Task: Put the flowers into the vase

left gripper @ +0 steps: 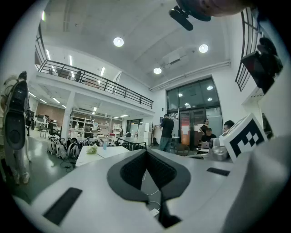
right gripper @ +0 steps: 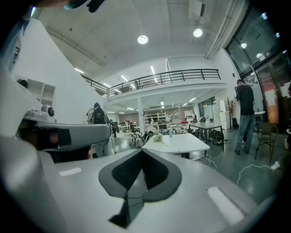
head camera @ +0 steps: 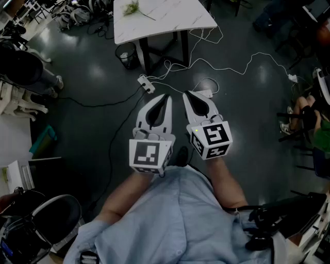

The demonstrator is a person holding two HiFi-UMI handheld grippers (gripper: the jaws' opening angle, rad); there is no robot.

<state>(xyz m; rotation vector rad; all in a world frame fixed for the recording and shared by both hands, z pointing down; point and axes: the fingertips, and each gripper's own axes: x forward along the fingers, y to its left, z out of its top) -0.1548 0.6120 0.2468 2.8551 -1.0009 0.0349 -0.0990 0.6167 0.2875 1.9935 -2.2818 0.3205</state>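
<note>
Both grippers clenched on nothing, well short of the table

The left gripper (head camera: 166,98) and right gripper (head camera: 186,95) sit side by side near the person's body, jaws pressed together and empty, while the flowers (head camera: 132,8) lie on the white table (head camera: 175,18) well ahead. The likeliest trouble is underfoot: white cables (head camera: 232,64) and a power strip (head camera: 146,83) cross the floor on the way to the table and could catch a foot. At the table, the thin stem lying flat could be crushed by a hard pinch or slip out of it. A small blue container (right gripper: 170,133) beside the flowers may be the vase, though it is too small to be sure. No brand or writing is legible — only the black-and-white square markers on the grippers.
</note>
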